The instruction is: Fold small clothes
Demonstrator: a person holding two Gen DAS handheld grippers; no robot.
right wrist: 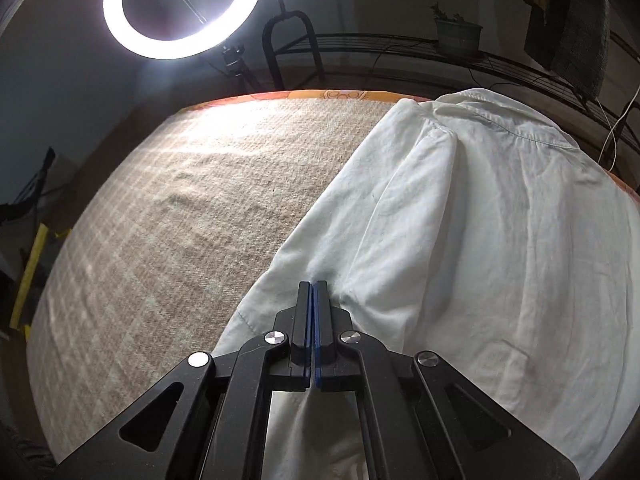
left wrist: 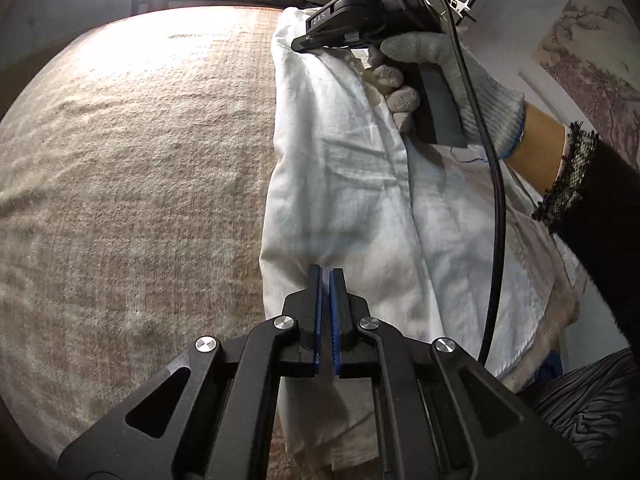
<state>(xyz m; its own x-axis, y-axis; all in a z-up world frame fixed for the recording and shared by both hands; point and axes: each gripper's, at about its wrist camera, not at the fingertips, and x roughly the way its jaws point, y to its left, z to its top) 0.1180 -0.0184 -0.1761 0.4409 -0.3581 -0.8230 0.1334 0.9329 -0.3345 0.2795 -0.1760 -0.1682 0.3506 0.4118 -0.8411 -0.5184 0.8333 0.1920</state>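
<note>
Your shirt (right wrist: pixel 480 240) is thin white woven cloth, matt and creased, stitched along its collar at 1 o'clock, and it lies on a blanket (right wrist: pixel 180 220) of coarse, fuzzy beige wool with a rough weave. Both your grippers, left (left wrist: pixel 326 270) and right (right wrist: pixel 313 283), are matt black plastic with shiny round metal screws and ribbed blue pads. Your glove (left wrist: pixel 440 68), at 1 o'clock, is nubbly grey knit.
</note>
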